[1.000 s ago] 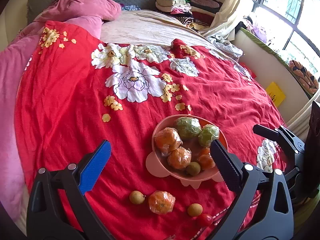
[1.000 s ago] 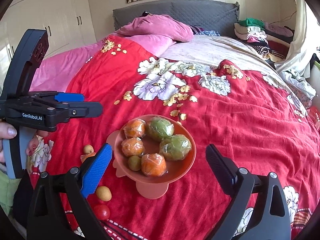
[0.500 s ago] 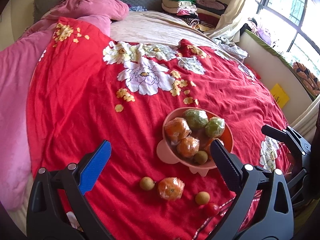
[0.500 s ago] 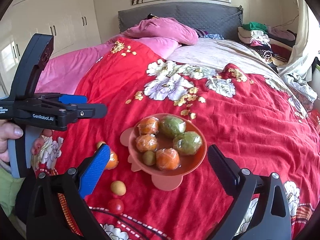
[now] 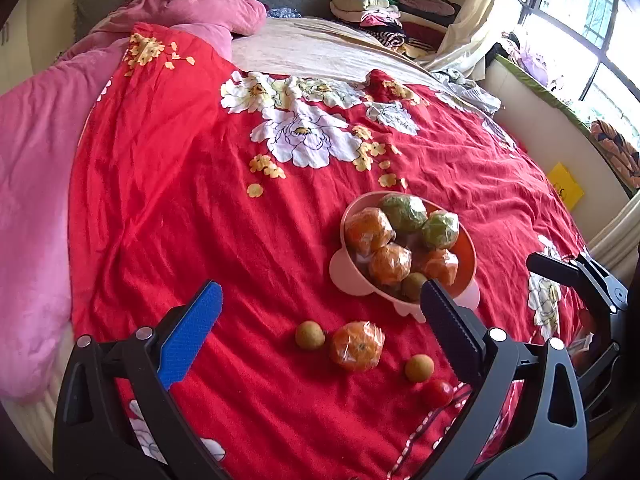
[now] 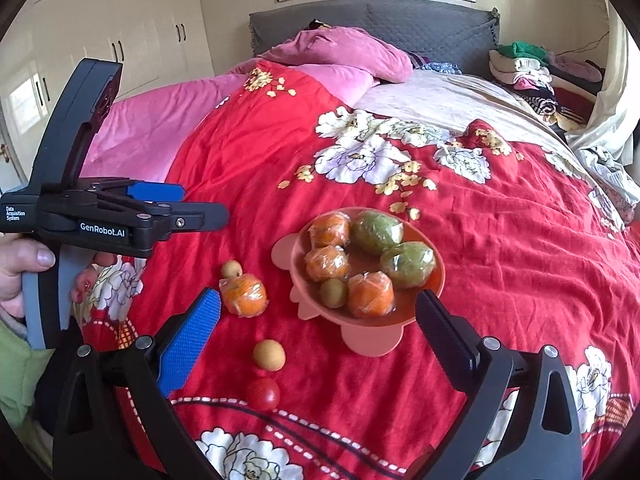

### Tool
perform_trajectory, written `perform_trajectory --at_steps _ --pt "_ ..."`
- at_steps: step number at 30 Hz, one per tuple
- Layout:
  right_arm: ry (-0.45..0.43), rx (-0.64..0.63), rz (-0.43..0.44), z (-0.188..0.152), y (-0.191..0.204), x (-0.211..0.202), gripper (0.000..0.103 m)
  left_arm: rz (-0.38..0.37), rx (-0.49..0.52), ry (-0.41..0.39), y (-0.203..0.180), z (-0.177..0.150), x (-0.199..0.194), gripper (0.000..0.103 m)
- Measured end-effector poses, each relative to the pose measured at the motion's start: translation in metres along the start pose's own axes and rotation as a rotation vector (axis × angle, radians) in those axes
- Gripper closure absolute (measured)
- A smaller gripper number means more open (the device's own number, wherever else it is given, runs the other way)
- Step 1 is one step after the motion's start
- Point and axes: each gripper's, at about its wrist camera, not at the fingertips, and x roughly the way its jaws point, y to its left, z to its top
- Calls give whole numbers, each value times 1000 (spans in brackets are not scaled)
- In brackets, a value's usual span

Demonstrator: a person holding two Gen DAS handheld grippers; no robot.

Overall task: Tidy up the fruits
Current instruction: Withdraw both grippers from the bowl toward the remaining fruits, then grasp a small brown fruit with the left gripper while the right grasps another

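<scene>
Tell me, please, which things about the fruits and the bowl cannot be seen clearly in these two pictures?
- Left wrist view: the bowl near rim is covered by the left gripper's black finger.
- Both views: the bowl floor lies under wrapped fruit.
- Right wrist view: the bowl's foot is partly behind the right gripper's black finger.
- Right wrist view: the small round fruit is half hidden by the wrapped orange.
- Both views: the species of the small yellowish fruits is too small to tell.

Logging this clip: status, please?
Left gripper and right gripper open, empty. Bowl holds six fruits; orange, two longans, tomato on quilt. Nothing blocking.
</scene>
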Motion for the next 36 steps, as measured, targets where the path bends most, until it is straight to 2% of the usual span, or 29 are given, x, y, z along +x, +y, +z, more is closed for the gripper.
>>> perform_trajectory --at_steps 17,32,33,36 --pt "38 -19 12 -10 18 5 5 25 -3 17 9 -24 -4 10" --pt "121 -29 -8 -20 26 29 5 58 -19 50 29 -44 8 10" --pt "130 -27 -8 -21 26 31 5 56 -15 56 30 -46 9 11" --pt "146 -20 -1 -24 25 36 5 49 0 73 31 -51 12 22"
